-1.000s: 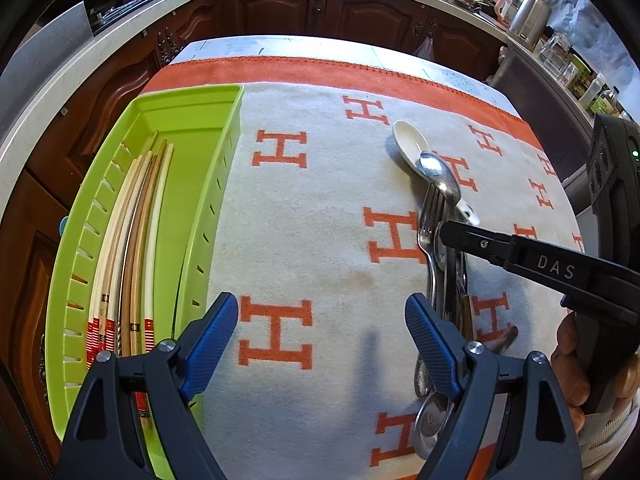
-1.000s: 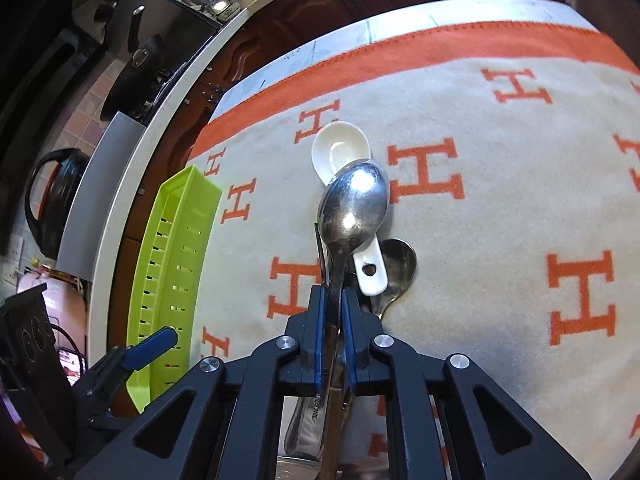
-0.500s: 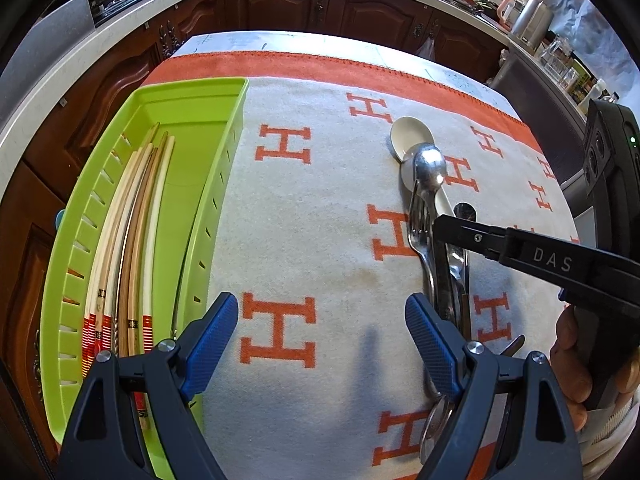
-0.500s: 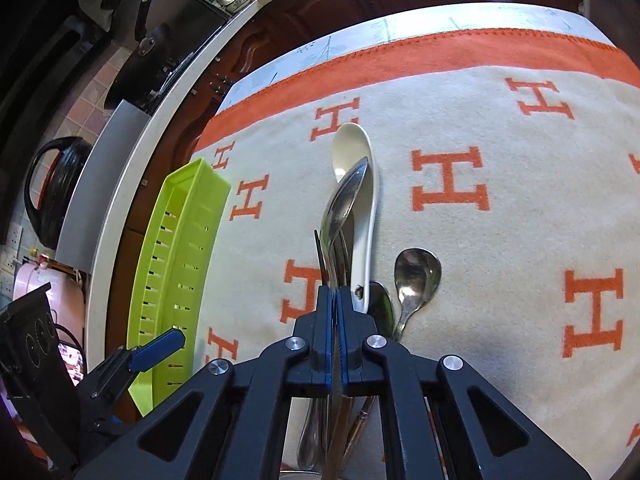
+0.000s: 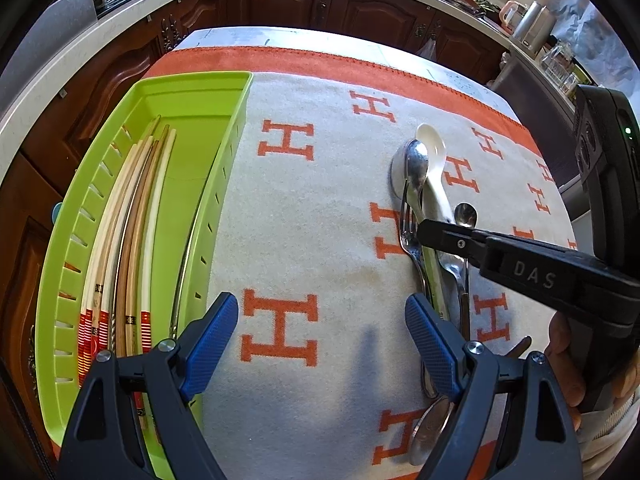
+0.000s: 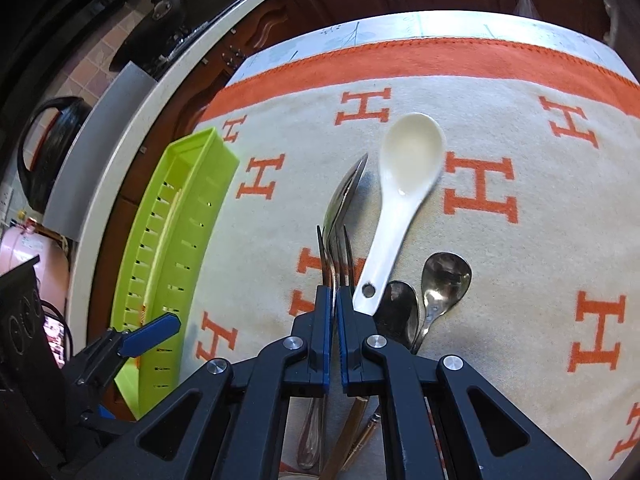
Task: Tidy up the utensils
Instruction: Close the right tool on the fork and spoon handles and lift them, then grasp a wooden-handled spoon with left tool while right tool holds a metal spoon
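My right gripper point(image 6: 334, 294) is shut on a large steel spoon point(image 6: 344, 192), held on edge just above the pile; it also shows in the left wrist view point(image 5: 418, 164). The pile on the cloth holds a fork point(image 6: 325, 256), a white ceramic spoon point(image 6: 408, 168) and two small steel spoons point(image 6: 444, 280). My left gripper point(image 5: 320, 328) is open and empty, low over the cloth between the pile and the green tray point(image 5: 200, 92). The tray holds several chopsticks point(image 5: 132, 208).
A cream cloth with orange H marks point(image 5: 288, 144) covers the table. The tray lies along the cloth's left edge, also visible in the right wrist view point(image 6: 188, 184). Dark wood cabinets and a counter point(image 5: 360, 4) stand behind. Kettles and jars point(image 5: 536, 24) stand at back right.
My right gripper has turned the steel spoon from bowl-up onto its edge and shifted it left, off the white spoon. The left gripper has barely moved.
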A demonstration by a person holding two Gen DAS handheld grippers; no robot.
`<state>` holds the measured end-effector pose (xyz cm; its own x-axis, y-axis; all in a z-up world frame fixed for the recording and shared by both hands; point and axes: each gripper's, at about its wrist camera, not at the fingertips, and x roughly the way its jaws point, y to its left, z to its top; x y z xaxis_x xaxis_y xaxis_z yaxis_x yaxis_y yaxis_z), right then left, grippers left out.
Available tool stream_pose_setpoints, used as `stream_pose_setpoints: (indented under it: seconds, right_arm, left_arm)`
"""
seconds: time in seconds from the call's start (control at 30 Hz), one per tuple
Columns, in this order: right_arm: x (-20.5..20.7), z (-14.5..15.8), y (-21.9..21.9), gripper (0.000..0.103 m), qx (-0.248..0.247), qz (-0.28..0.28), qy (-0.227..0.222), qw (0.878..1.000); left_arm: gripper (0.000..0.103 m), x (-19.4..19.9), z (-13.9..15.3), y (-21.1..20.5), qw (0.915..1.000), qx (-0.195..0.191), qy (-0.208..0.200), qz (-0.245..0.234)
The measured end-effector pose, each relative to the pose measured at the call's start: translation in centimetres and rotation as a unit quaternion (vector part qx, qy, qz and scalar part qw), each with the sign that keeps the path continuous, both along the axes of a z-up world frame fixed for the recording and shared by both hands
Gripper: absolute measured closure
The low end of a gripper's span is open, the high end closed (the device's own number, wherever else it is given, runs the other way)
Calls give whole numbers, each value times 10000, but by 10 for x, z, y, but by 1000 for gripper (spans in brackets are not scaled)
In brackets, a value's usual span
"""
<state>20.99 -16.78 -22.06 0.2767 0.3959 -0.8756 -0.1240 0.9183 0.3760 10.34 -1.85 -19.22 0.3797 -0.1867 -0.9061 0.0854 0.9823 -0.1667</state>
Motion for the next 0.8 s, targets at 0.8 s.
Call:
stream_pose_setpoints:
  seconds: [0.8]
  right_arm:
    - [-11, 31, -28, 101, 1164, -394, -197, 9922]
  left_arm:
    - [19, 3, 4, 2, 9997, -194, 117, -30]
